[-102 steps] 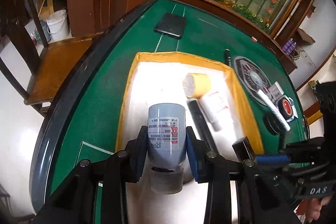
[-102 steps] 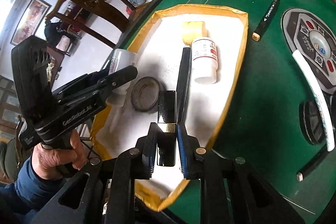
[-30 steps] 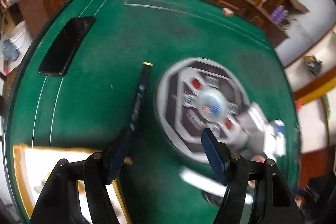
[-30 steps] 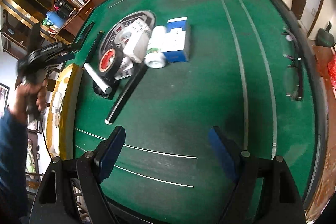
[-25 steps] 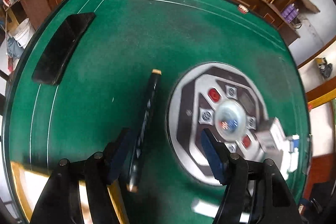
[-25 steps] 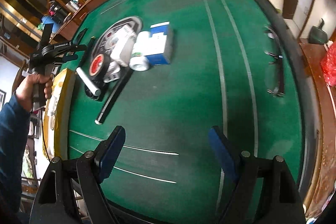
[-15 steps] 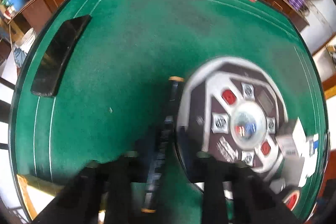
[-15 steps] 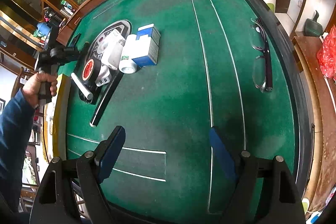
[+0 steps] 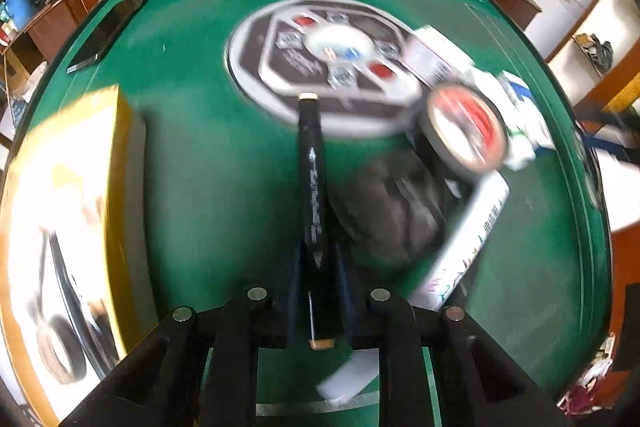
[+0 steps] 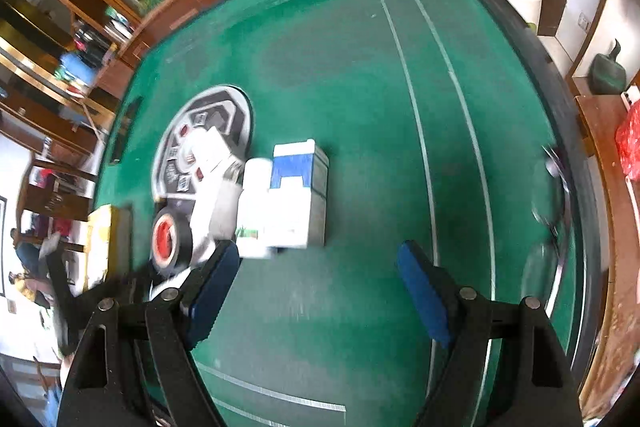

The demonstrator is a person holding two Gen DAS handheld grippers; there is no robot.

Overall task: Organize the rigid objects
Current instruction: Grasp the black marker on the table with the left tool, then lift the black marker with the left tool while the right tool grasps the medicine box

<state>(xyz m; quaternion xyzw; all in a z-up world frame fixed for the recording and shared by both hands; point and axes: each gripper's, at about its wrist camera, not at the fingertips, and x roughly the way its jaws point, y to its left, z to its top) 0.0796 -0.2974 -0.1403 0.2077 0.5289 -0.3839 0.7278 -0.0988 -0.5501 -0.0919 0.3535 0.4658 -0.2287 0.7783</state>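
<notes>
Daylight floods both views, and the white, yellow-rimmed tray (image 9: pixel 72 211) blows out to pure glare at the left of the left wrist view. Motion blur smears the round console (image 9: pixel 320 67), the red-cored tape roll (image 9: pixel 468 127) and the boxes (image 10: pixel 296 195), while the black marker (image 9: pixel 312 187) stays crisp. Fisheye curvature bends the green table (image 10: pixel 360 87) rim, with black vignette in the corners.

— Where does the marker (image 9: pixel 311 187) lie?
— Between the tray (image 9: pixel 116 187) on its left and the tape roll (image 9: pixel 466 129) on its right, its far tip over the round panel's (image 9: pixel 280 31) near edge.
— And the box (image 10: pixel 298 195)?
— On the table (image 10: pixel 360 87), right of the panel, a bottle (image 10: pixel 254 203) touching its left side.
</notes>
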